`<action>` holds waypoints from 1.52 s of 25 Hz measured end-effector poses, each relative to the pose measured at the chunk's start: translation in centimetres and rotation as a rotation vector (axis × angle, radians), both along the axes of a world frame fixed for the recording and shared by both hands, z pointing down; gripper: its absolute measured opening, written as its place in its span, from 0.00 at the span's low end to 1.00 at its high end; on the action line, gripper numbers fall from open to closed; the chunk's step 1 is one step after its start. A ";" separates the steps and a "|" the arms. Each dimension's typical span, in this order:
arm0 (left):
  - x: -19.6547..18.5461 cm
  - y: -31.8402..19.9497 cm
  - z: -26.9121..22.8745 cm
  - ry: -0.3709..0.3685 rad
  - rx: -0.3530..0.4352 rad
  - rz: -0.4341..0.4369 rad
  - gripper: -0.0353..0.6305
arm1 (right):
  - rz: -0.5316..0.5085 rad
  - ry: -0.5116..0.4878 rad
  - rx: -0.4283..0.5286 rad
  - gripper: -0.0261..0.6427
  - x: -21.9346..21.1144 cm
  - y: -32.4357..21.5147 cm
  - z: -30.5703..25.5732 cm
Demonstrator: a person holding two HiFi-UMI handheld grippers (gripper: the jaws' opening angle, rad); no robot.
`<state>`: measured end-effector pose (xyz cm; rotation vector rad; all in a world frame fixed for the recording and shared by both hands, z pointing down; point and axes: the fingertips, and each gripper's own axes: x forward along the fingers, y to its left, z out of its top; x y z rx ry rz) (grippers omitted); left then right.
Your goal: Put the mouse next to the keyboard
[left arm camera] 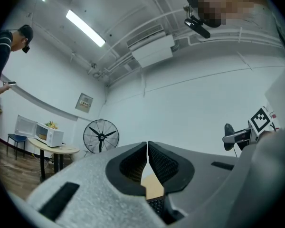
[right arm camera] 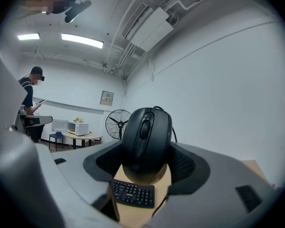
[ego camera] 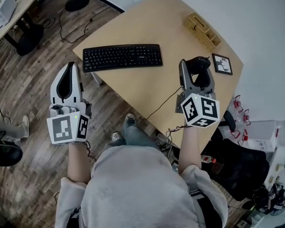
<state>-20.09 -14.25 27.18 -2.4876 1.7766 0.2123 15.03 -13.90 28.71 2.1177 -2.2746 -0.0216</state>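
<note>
A black wired mouse (right arm camera: 146, 144) is clamped between the jaws of my right gripper (ego camera: 196, 68), which is shut on it and held above the table's right part. The mouse (ego camera: 198, 64) shows in the head view too, with its cable trailing off the table's front edge. A black keyboard (ego camera: 122, 57) lies on the light wooden table (ego camera: 147, 27), to the left of the mouse and apart from it. The keyboard (right arm camera: 133, 194) also appears below the mouse in the right gripper view. My left gripper (ego camera: 69, 78) hangs over the floor left of the table, shut and empty.
A wooden organiser box (ego camera: 202, 31) and a small framed picture (ego camera: 222, 63) lie near the table's right edge. A black chair (ego camera: 240, 167) stands at the lower right. A standing fan (left arm camera: 101, 136) and a side table with a microwave (left arm camera: 46, 137) are across the room, near a person (left arm camera: 4, 61).
</note>
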 end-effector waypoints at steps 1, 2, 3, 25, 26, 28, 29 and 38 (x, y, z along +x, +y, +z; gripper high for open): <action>0.1 -0.5 0.1 -0.003 -0.005 -0.003 0.08 | 0.002 -0.016 -0.022 0.42 0.4 -0.9 0.8; 0.2 -1.0 0.3 -0.006 -0.010 -0.007 0.08 | 0.003 -0.032 -0.044 0.42 0.9 -1.7 1.6; 0.3 -1.5 0.4 -0.008 -0.015 -0.012 0.08 | 0.004 -0.046 -0.068 0.42 1.4 -2.6 2.4; 3.8 -8.9 4.1 -0.068 -0.135 -0.068 0.08 | 0.034 -0.072 -0.553 0.42 9.4 -14.7 21.0; 3.9 -9.0 4.2 -0.070 -0.139 -0.071 0.08 | 0.031 -0.069 -0.571 0.42 9.4 -15.0 21.7; 3.8 -9.2 4.6 -0.075 -0.148 -0.077 0.08 | 0.025 -0.057 -0.612 0.42 9.4 -15.4 23.1; 3.7 -9.2 4.7 -0.078 -0.153 -0.082 0.08 | 0.022 -0.050 -0.633 0.42 9.4 -15.6 23.9; 2.5 -9.4 5.7 -0.094 -0.191 -0.140 0.08 | 0.005 -0.029 -0.797 0.42 9.7 -16.9 29.3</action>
